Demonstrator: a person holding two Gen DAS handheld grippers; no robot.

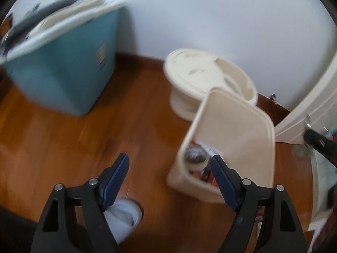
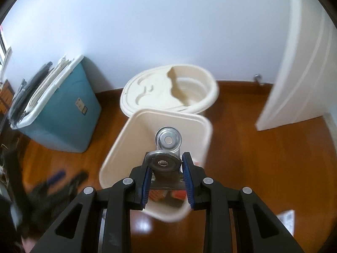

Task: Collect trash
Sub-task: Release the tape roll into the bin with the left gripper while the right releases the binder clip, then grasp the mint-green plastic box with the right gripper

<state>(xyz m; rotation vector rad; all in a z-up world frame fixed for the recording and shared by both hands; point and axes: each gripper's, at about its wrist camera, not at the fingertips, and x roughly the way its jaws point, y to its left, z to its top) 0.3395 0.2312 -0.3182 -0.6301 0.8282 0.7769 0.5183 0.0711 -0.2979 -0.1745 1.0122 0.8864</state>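
Observation:
A cream rectangular trash bin [image 1: 236,126] stands on the wooden floor, with trash inside [image 1: 195,158]. It also shows in the right wrist view [image 2: 130,139]. My right gripper [image 2: 166,169] is shut on a shiny metal clip-like piece [image 2: 166,147] and holds it over the bin's opening. My left gripper [image 1: 168,166] is open and empty, low over the floor just left of the bin, its right finger [image 1: 221,175] at the bin's near rim. The right gripper's dark body [image 1: 320,143] shows blurred at the right edge.
A round cream bucket with a half lid [image 2: 166,90] stands behind the bin by the white wall. A teal storage box [image 2: 63,109] holding papers is at left. A white door [image 2: 301,73] is at right. A white object [image 1: 124,215] lies on the floor under my left gripper.

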